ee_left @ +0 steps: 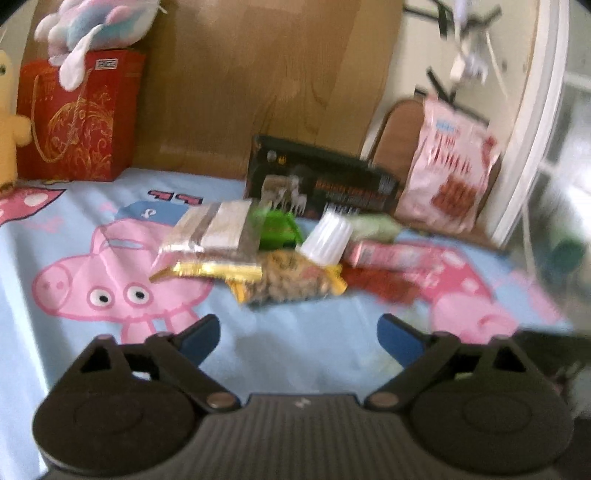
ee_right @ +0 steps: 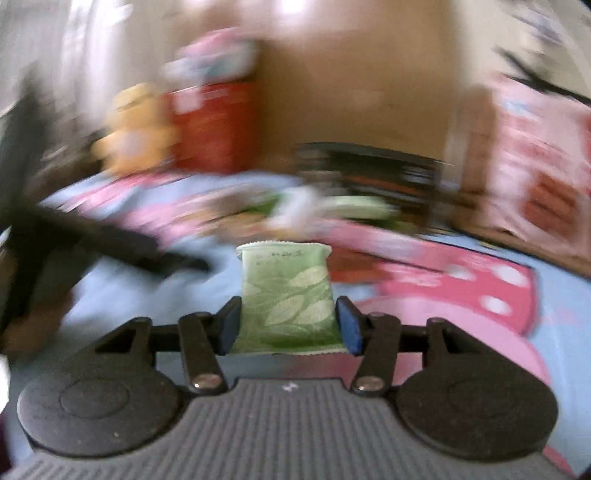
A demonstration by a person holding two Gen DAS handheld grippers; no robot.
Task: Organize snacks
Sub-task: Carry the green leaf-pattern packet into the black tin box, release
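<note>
A pile of snacks lies on a light-blue cartoon-pig cloth (ee_left: 74, 229): a silver and gold packet (ee_left: 210, 240), a yellow bag of nuts (ee_left: 291, 280), a white ribbed cup (ee_left: 327, 236), a green packet (ee_left: 275, 227), a pink box (ee_left: 391, 254). My left gripper (ee_left: 298, 338) is open and empty, in front of the pile. My right gripper (ee_right: 288, 325) is shut on a green leaf-print packet (ee_right: 288, 295), held above the cloth. The right wrist view is heavily blurred; the pile (ee_right: 295, 210) shows beyond the packet.
A black box (ee_left: 321, 177) stands behind the pile. A large pink bag (ee_left: 450, 173) leans at the right on a brown chair. A red gift bag (ee_left: 81, 118) with plush toys (ee_left: 92, 29) stands at back left. A dark arm (ee_right: 92, 240) crosses the left of the right wrist view.
</note>
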